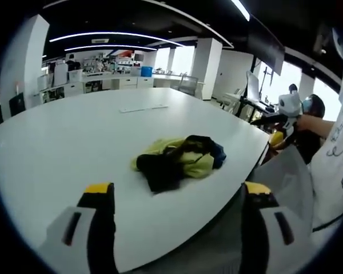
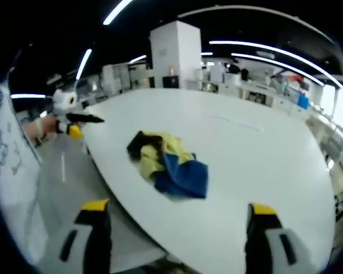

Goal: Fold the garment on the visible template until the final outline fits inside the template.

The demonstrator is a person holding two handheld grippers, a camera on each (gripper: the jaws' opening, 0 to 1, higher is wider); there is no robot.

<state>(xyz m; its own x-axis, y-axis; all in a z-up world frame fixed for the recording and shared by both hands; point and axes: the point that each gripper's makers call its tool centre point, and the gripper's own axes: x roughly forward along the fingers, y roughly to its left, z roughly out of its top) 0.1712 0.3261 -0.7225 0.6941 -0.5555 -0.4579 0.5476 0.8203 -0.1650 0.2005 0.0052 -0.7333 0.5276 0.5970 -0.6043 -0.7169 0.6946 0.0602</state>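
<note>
Left tongs (image 1: 177,197) sit nearest the lens in the left gripper view, jaws spread wide, nothing between them, hovering off the near edge of the white desk (image 1: 57,142); right tongs (image 2: 174,214) likewise released and empty in the right gripper view, held off the desk (image 2: 257,148) edge. Garment (image 1: 180,160) is a crumpled heap near that edge, well apart from both pairs of tongs, yellow with dark and blue parts; from the right side the blue panel faces the camera (image 2: 170,164). It's bunched, not spread, so I'd judge folding hasn't started, and the wide jaws look like a ready stance for a first pinch on the fabric. No template outline I can make out on the desk; could be washed out by the fisheye and the white surface, can't tell. Pose: both hands held back and fairly level, aimed at the heap from opposite sides. Each view catches the other gripper at its margin, in a hand near the desk edge, at right in the left gripper view (image 1: 286,117) and at left in the right gripper view (image 2: 68,117). Next move likely needs flattening the heap first.
</note>
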